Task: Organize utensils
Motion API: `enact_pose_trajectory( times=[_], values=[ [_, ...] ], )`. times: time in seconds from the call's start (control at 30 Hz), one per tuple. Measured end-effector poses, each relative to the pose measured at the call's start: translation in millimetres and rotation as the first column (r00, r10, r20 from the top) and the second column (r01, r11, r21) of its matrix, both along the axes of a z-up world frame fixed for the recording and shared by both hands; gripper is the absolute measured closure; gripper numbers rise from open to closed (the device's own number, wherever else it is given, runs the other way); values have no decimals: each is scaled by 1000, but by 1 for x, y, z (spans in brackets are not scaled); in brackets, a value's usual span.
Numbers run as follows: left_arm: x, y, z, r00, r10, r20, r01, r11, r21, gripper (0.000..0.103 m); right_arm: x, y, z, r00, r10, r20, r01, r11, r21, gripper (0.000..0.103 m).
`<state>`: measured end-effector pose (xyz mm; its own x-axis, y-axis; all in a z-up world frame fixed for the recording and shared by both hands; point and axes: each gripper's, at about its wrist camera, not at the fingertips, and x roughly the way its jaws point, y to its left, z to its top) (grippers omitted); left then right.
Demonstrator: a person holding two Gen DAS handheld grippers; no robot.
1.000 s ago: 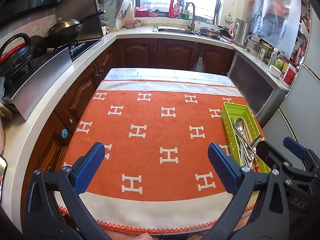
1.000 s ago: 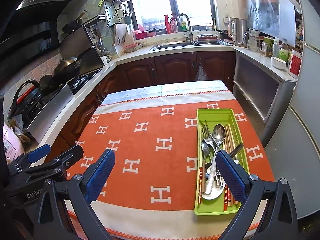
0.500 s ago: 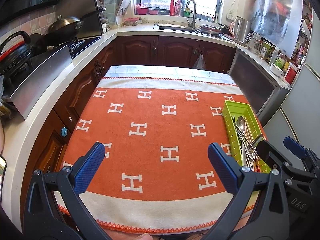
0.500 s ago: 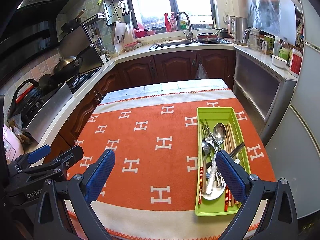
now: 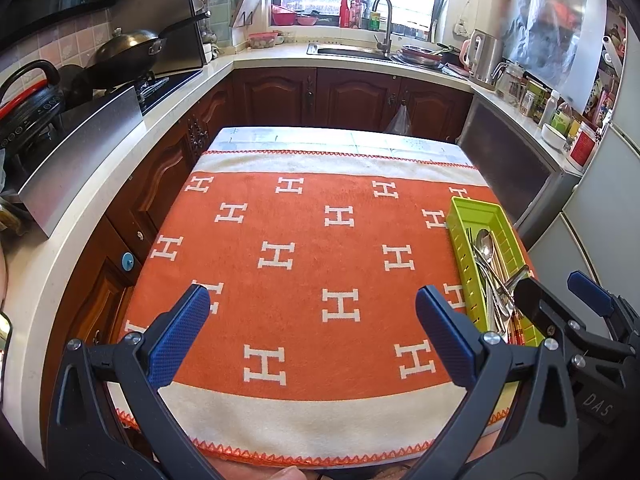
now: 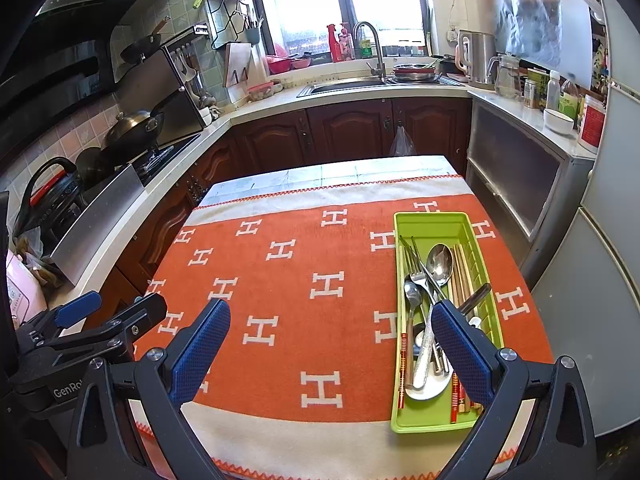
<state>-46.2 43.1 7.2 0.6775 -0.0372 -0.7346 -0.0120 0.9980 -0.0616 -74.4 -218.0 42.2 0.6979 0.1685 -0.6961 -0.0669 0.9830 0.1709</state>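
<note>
A green utensil tray point(image 6: 420, 224) point(image 5: 460, 216) lies on the right side of an orange cloth with white H marks point(image 6: 288, 280) point(image 5: 304, 248). Inside it are spoons point(image 6: 438, 264), a fork point(image 6: 414, 268), chopsticks point(image 6: 460, 272) and other cutlery point(image 5: 486, 256). My left gripper point(image 5: 312, 320) hovers open over the cloth's near middle, holding nothing. My right gripper point(image 6: 330, 332) is open too, near the front edge, its right finger point(image 6: 460, 352) over the tray's near end. Each gripper shows at the edge of the other's view.
The table stands in a U-shaped kitchen. A stove with a wok point(image 5: 124, 50) and a steel splash guard point(image 5: 80, 148) run along the left counter. A sink point(image 6: 344, 86) is at the back, and a kettle point(image 6: 478, 58), jars and a fridge point(image 6: 600, 280) sit at the right.
Both views have drifted slightly, with the table seeming a little farther away. The cutlery in the tray has not moved and both grippers stay open.
</note>
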Motion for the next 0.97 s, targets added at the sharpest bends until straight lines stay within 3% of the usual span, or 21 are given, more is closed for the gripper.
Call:
enact_pose_trajectory(
  times=[0.97],
  values=[
    [1,17,-17,1000,2,-11,-2,1000,-26,1,0,6,-7,1000,4,-6,-4,1000,-23,1]
  ],
)
